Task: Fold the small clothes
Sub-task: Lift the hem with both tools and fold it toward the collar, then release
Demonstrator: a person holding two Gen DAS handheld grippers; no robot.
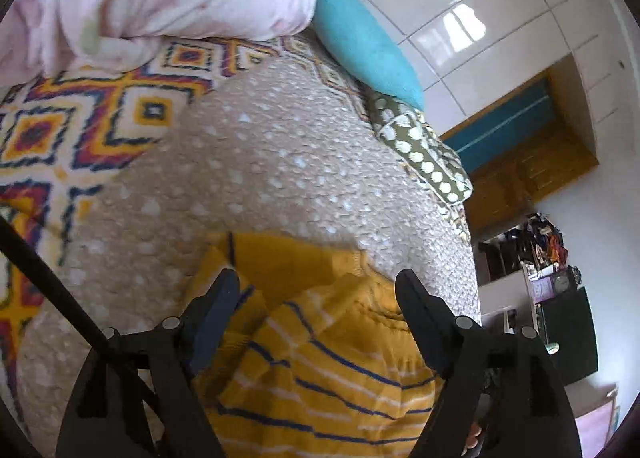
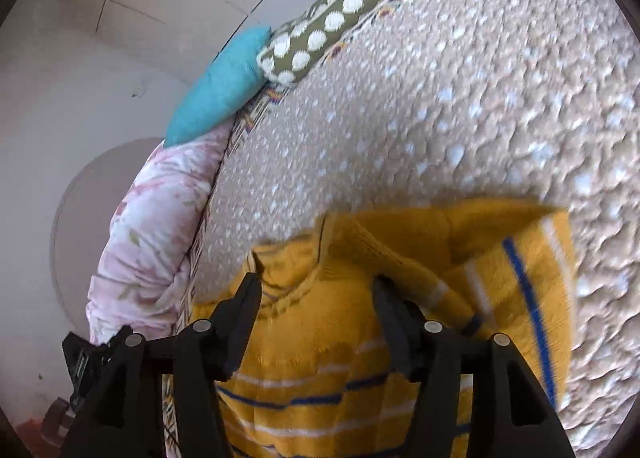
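Gaping wide, both hand-held grippers, left (image 1: 318,282) & right (image 2: 318,286), straddle yellow striped sweater (image 1: 320,378), nothing clamped.

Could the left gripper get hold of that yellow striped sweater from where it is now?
Probably yes. The left gripper is open, its two fingers spread on either side of the bunched yellow striped sweater on the beige blanket. Nothing lies between them; it seems closing would pinch the knit.

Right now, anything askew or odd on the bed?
Only the mustard-yellow knit sweater with blue and white stripes: it lies bunched on the beige dotted blanket, one striped part flipped over, not flat. Both claws, left and right, are open over it.
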